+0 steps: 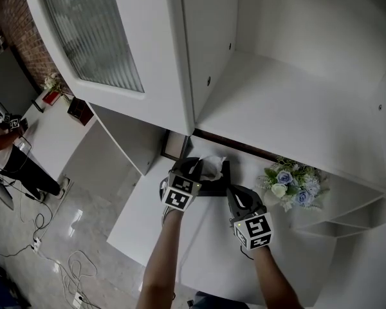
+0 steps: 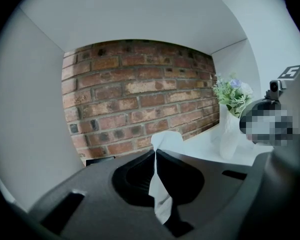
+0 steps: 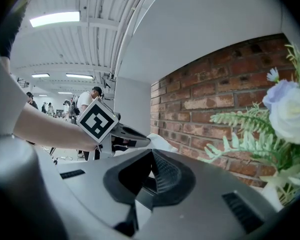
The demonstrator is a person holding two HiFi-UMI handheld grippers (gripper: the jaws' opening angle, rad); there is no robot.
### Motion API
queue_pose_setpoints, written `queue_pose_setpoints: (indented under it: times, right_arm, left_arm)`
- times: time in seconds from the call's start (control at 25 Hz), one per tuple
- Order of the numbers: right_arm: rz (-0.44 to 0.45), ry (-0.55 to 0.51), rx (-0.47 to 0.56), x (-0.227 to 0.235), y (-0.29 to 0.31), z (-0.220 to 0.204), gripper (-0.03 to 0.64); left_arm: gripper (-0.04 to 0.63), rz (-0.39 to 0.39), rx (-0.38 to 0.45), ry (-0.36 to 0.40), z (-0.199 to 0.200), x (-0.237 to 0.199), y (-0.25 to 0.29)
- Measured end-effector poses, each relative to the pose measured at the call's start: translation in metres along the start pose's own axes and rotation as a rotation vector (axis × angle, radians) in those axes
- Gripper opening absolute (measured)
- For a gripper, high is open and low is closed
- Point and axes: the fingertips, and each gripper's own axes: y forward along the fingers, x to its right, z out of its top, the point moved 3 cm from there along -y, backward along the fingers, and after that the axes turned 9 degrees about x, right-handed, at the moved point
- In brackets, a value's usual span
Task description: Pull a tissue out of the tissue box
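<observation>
The dark tissue box (image 1: 213,187) lies on the white counter (image 1: 180,237) under the cabinet. My left gripper (image 1: 192,170) is over the box, shut on a white tissue (image 1: 213,167) that stands up from it. In the left gripper view the tissue (image 2: 161,189) is pinched between the closed jaws of the left gripper (image 2: 155,155), and its top pokes out beyond the tips; the box is hidden there. My right gripper (image 1: 237,197) hovers just right of the box. The right gripper view shows the right gripper (image 3: 150,156) with its jaws together and nothing visible between them.
A bunch of pale blue and white flowers (image 1: 291,183) in a white vase (image 2: 229,134) stands on the counter to the right. A brick wall (image 2: 140,104) closes the back of the niche. White cabinet doors and shelves (image 1: 283,95) hang overhead. People stand in the room beyond (image 3: 85,101).
</observation>
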Motion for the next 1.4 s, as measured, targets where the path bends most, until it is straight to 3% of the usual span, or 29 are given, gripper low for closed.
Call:
queue_pose_setpoints:
  times: [0.36,0.8,1.4]
  right_arm:
    - [-0.003,-0.003,0.001,-0.002,-0.008,0.002,0.0]
    - [-0.006,0.0,0.011,-0.005,-0.019,0.009,0.0]
    - [-0.029,-0.007,0.084,-0.009,-0.048,0.047,0.0]
  left_arm:
    - [0.012,0.004,0.024,0.029,0.013,0.004,-0.009]
    - [0.011,0.056,0.128,0.026,0.053,-0.001,-0.038]
    - [0.012,0.146,0.25,-0.022,0.095,0.01,-0.108]
